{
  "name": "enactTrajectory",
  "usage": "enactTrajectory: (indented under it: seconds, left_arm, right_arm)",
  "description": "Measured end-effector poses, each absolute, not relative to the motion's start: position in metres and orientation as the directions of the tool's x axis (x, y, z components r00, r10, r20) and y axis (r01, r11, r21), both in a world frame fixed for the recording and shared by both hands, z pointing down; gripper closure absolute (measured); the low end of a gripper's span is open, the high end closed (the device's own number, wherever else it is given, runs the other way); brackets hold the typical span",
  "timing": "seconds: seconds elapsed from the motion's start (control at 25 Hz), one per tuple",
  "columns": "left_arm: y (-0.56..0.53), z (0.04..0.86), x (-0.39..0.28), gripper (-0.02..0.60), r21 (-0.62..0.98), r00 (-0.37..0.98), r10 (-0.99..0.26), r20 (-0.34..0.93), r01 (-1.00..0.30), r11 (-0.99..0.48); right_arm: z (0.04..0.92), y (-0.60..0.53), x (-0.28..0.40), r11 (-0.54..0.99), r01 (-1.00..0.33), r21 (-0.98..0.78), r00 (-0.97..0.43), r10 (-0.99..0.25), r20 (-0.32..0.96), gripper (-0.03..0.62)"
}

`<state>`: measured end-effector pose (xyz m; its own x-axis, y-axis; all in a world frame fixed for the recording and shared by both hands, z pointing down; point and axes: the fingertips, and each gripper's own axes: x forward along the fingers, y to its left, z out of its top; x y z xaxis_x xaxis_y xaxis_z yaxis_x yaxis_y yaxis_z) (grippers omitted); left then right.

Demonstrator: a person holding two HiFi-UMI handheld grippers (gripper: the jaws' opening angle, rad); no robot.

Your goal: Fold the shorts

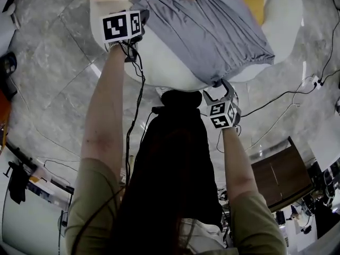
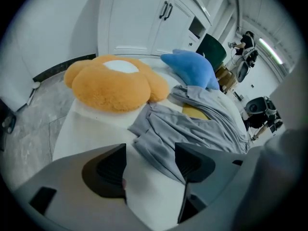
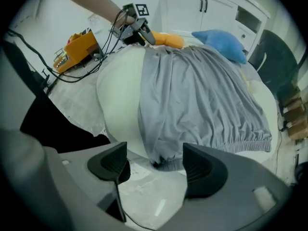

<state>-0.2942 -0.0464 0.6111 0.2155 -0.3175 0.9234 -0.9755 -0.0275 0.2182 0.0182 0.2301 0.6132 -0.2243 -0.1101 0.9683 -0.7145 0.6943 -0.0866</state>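
The left tongs (image 2: 150, 154) stood with jaws wide apart and nothing pinched. Through the gap showed bare white table (image 2: 82, 129) and, toward the jaw at 3 o'clock, a rumpled hem of the shorts (image 2: 192, 129). The right tongs (image 3: 155, 153) gaped as well. A gathered corner of the waistband hung in their gap just past the jaw tips, and neither pad pressed on it.

Seen from above, the grey shorts lay spread on the table, waistband toward the person. The left tongs hovered at the cloth's 10 o'clock corner and the right tongs at its 6 o'clock corner, where the table edge curved away. The fabric lay fairly smooth near the waistband and bunched in folds at the far end.

At 12 o'clock from the left tongs sat an orange plush (image 2: 113, 83), close beside the crumpled leg ends. At 1 o'clock lay a blue plush (image 2: 192, 66), with a yellow cushion (image 2: 197, 112) peeking out from under the cloth in front of it. White cabinets (image 2: 139, 18) stood behind them. A grey marbled floor (image 1: 48, 62) surrounded the table, and on it, at 10 o'clock from the right tongs, rested an orange box (image 3: 79, 47) amid black cables (image 3: 72, 76).
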Motion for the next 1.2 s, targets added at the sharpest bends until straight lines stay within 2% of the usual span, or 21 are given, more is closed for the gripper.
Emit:
enactTrajectory:
  seconds: [0.12, 0.2, 0.4, 0.44, 0.52, 0.56, 0.6, 0.64, 0.76, 1.0, 1.2]
  left_arm:
    - [-0.048, 0.625, -0.3, 0.294, 0.21, 0.195, -0.301, 0.934, -0.977, 0.02]
    - [-0.049, 0.629, -0.304, 0.337, 0.179, 0.166, -0.297, 0.94, -0.984, 0.019]
    - [-0.05, 0.634, -0.307, 0.377, 0.114, 0.111, -0.294, 0.949, -0.993, -0.005]
    - [-0.05, 0.634, -0.307, 0.385, 0.106, 0.103, -0.292, 0.951, -0.994, -0.005]
    - [-0.05, 0.632, -0.309, 0.408, 0.091, 0.087, -0.292, 0.953, -0.996, -0.001]
    - [-0.05, 0.629, -0.311, 0.436, 0.08, 0.077, -0.295, 0.952, -0.997, -0.001]
    - [-0.049, 0.626, -0.313, 0.476, 0.068, 0.066, -0.301, 0.951, -0.998, -0.004]
    - [-0.048, 0.623, -0.315, 0.528, 0.06, 0.06, -0.307, 0.95, -0.998, -0.01]
    - [-0.04, 0.613, -0.318, 0.568, 0.074, 0.083, -0.311, 0.947, -0.996, -0.042]
    - [-0.01, 0.585, -0.33, 0.568, 0.104, 0.107, -0.297, 0.949, -0.994, -0.025]
    - [0.031, 0.562, -0.366, 0.569, 0.065, 0.063, -0.257, 0.964, -0.998, 0.001]
  right_arm:
    - [0.631, 0.236, 0.028, 0.704, -0.708, -0.059, -0.16, -0.079, 0.984, 0.257]
    - [0.642, 0.239, 0.035, 0.699, -0.712, -0.06, -0.136, -0.053, 0.989, 0.314]
    - [0.658, 0.246, 0.042, 0.717, -0.695, -0.063, -0.103, -0.012, 0.995, 0.344]
    - [0.659, 0.247, 0.043, 0.712, -0.7, -0.063, -0.1, -0.01, 0.995, 0.401]
    - [0.661, 0.249, 0.043, 0.701, -0.71, -0.075, -0.103, 0.002, 0.995, 0.428]
    - [0.662, 0.251, 0.042, 0.701, -0.708, -0.083, -0.107, 0.01, 0.994, 0.486]
    - [0.661, 0.254, 0.041, 0.705, -0.704, -0.089, -0.109, 0.017, 0.994, 0.509]
    - [0.659, 0.257, 0.04, 0.707, -0.701, -0.094, -0.113, 0.02, 0.993, 0.57]
    - [0.648, 0.264, 0.036, 0.682, -0.721, -0.124, -0.146, 0.025, 0.989, 0.574]
    - [0.616, 0.275, 0.033, 0.677, -0.708, -0.201, -0.224, 0.055, 0.973, 0.576]
    - [0.59, 0.298, 0.019, 0.699, -0.665, -0.262, -0.261, 0.111, 0.959, 0.576]
